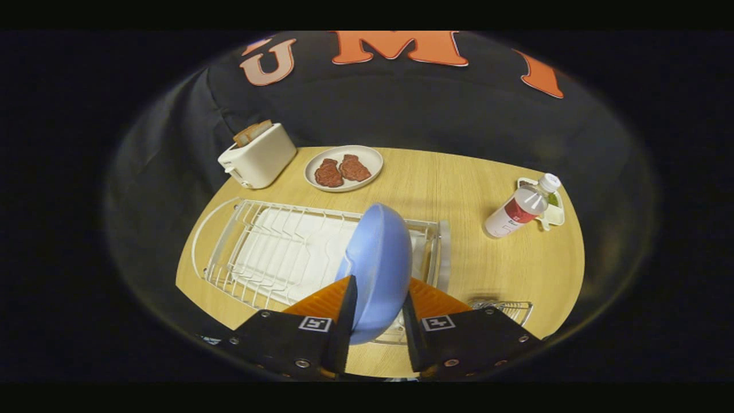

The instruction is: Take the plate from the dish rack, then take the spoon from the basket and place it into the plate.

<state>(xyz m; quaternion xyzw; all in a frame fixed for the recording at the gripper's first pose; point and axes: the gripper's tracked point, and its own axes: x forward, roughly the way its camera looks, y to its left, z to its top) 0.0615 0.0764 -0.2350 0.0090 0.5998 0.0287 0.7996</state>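
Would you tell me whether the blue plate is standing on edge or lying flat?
On edge: the blue plate stands upright between the gripper's fingers, above the dish rack.

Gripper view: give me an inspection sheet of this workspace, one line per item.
Surface: wooden table, round-edged.
Job's things: blue plate held on edge between the fingers, over the wire dish rack; wire basket beside the rack, spoon not made out.
Clutter: white toaster holding toast; cream plate with two reddish-brown pieces; bottle lying tilted against a small tray.
Grippers: gripper shut on the blue plate, one finger on each face.
Cables: nothing seen.
Surroundings: black cloth wall behind the table.
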